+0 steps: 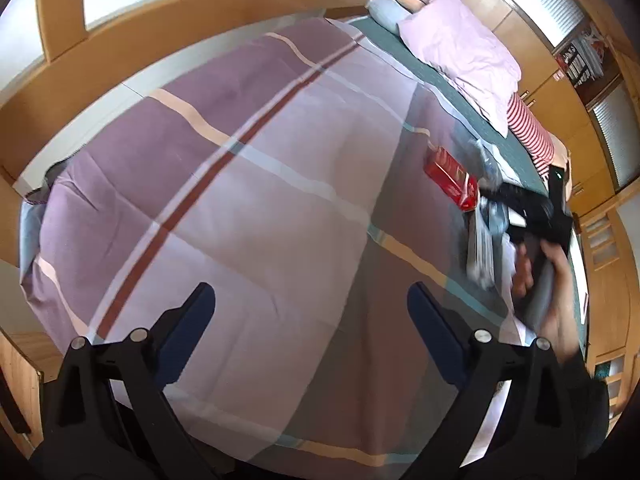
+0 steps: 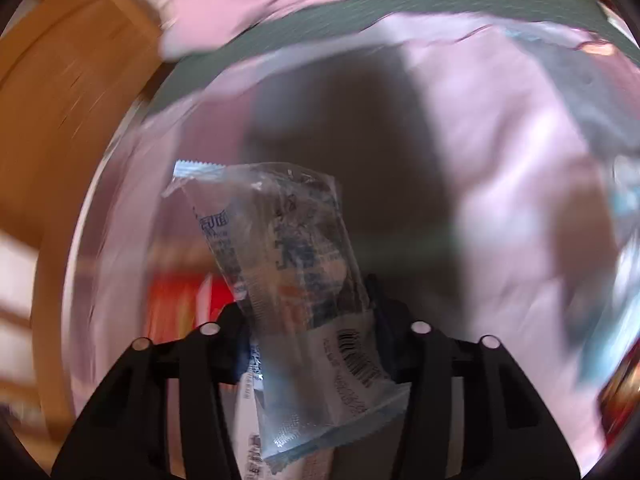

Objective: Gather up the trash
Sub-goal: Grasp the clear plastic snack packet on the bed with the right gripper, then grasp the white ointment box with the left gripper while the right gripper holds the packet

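Observation:
In the right wrist view, my right gripper (image 2: 308, 304) is shut on a clear plastic wrapper (image 2: 280, 240) with blue print and a barcode. The wrapper sticks up between the jaws above the blurred bedcover. A red packet (image 2: 176, 312) shows blurred behind it on the left. In the left wrist view my left gripper (image 1: 311, 292) stands open over the purple checked duvet (image 1: 240, 160), with nothing between its fingers. At the right of that view the right gripper (image 1: 496, 200) and the person's hand (image 1: 552, 280) are beside a red box (image 1: 450, 178) and crumpled clear wrappers (image 1: 482, 240).
A pink pillow (image 1: 460, 48) and a red-striped cloth (image 1: 528, 128) lie on the green sheet (image 1: 400, 52) at the far end of the bed. A wooden frame (image 1: 160, 28) curves round the left side. Wooden cupboards (image 1: 560, 80) stand on the right.

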The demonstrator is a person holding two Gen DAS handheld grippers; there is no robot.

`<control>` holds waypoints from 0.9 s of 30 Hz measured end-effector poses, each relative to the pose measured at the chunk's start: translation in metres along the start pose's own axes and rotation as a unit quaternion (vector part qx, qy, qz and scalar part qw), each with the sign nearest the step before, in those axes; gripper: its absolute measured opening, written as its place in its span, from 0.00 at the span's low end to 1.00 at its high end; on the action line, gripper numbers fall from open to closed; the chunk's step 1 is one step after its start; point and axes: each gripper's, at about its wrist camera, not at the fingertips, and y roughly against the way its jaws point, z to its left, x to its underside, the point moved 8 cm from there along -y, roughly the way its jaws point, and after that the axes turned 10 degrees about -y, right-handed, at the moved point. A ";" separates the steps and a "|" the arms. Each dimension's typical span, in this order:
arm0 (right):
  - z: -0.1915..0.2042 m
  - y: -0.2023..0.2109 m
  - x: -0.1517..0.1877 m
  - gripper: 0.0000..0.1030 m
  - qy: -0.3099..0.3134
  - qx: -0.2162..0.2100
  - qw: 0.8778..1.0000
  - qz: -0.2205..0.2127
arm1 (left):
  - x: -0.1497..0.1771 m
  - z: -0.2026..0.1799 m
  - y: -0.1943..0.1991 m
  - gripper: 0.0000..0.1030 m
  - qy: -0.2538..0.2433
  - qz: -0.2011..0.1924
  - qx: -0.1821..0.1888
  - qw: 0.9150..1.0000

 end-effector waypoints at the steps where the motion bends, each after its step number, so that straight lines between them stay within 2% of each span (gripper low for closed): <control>1: 0.010 0.001 0.020 0.37 0.009 -0.022 0.999 0.024 | -0.001 0.002 0.001 0.93 0.003 -0.003 -0.003 1.000; 3: 0.030 0.006 0.066 0.35 0.031 -0.063 0.995 0.073 | -0.002 0.006 0.000 0.93 0.012 -0.006 -0.009 1.000; 5: 0.047 0.016 0.102 0.35 0.057 -0.092 0.989 0.099 | -0.003 0.011 -0.001 0.93 0.022 -0.007 -0.014 1.000; 7: 0.054 0.030 0.116 0.35 0.064 -0.115 0.986 0.099 | -0.005 0.016 -0.003 0.93 0.031 -0.008 -0.020 0.999; 9: 0.051 0.049 0.117 0.36 0.064 -0.119 0.988 0.074 | -0.006 0.019 -0.007 0.93 0.038 -0.007 -0.021 0.999; 13: 0.027 0.077 0.108 0.37 0.075 -0.048 0.996 0.016 | -0.004 0.009 -0.023 0.94 0.019 0.018 -0.003 1.000; 15: 0.002 0.086 0.108 0.37 0.079 0.041 0.996 -0.004 | -0.002 -0.009 -0.032 0.94 -0.012 0.031 0.012 0.999; 16: -0.009 0.089 0.108 0.42 0.081 0.078 0.994 -0.009 | 0.000 -0.024 -0.038 0.94 -0.038 0.037 0.026 0.998; 17: -0.021 0.093 0.110 0.54 0.082 0.105 0.991 -0.010 | 0.001 -0.038 -0.042 0.95 -0.063 0.042 0.040 0.996; 18: -0.026 0.096 0.113 0.59 0.080 0.103 0.991 -0.008 | 0.003 -0.060 -0.051 0.95 -0.103 0.052 0.064 0.991; 20: -0.035 0.114 0.120 0.69 0.062 0.078 0.995 -0.013 | 0.007 -0.084 -0.061 0.95 -0.148 0.062 0.085 0.983; 21: -0.037 0.123 0.121 0.72 0.056 0.073 0.995 -0.022 | 0.009 -0.095 -0.067 0.95 -0.175 0.061 0.083 0.979; 23: -0.044 0.140 0.120 0.80 0.049 0.077 0.995 -0.044 | 0.011 -0.101 -0.073 0.95 -0.192 0.052 0.069 0.978; 25: -0.051 0.152 0.117 0.81 0.042 0.079 0.995 -0.055 | 0.016 -0.106 -0.088 0.92 -0.207 0.068 0.057 0.974; 27: -0.061 0.156 0.112 0.81 0.030 0.082 0.995 -0.057 | 0.020 -0.105 -0.098 0.80 -0.219 0.076 0.038 0.972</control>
